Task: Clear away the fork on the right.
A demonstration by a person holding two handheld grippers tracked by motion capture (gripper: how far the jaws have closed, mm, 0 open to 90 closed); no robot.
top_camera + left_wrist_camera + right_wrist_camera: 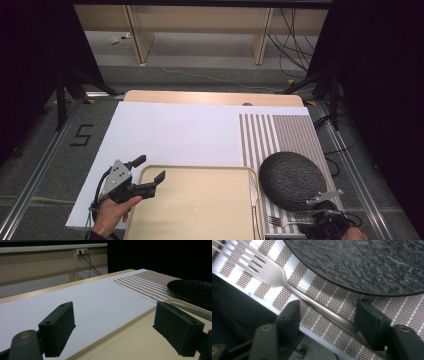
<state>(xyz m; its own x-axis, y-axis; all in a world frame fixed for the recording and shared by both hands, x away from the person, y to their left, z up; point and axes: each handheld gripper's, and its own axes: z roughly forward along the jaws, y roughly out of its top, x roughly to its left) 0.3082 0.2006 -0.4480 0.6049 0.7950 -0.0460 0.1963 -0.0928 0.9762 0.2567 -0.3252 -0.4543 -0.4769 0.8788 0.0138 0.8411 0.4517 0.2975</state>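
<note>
A silver fork (272,275) lies on the striped placemat (407,312) just below the rim of a black textured plate (367,262). My right gripper (328,317) straddles the fork's handle; a gap shows between the left pad and the handle, so the jaws stand open. In the high view this gripper (320,220) is at the bottom right corner, with the fork (280,220) to its left and the plate (292,180) above. My left gripper (150,168) is held open and empty over the top left corner of a beige tray (200,200).
A knife (253,192) lies along the tray's right rim. A white sheet (175,135) covers the table's left and middle, and the placemat (280,135) covers its right. Beyond the table are floor, cables and wooden frames. The table's near edge runs just behind the right gripper.
</note>
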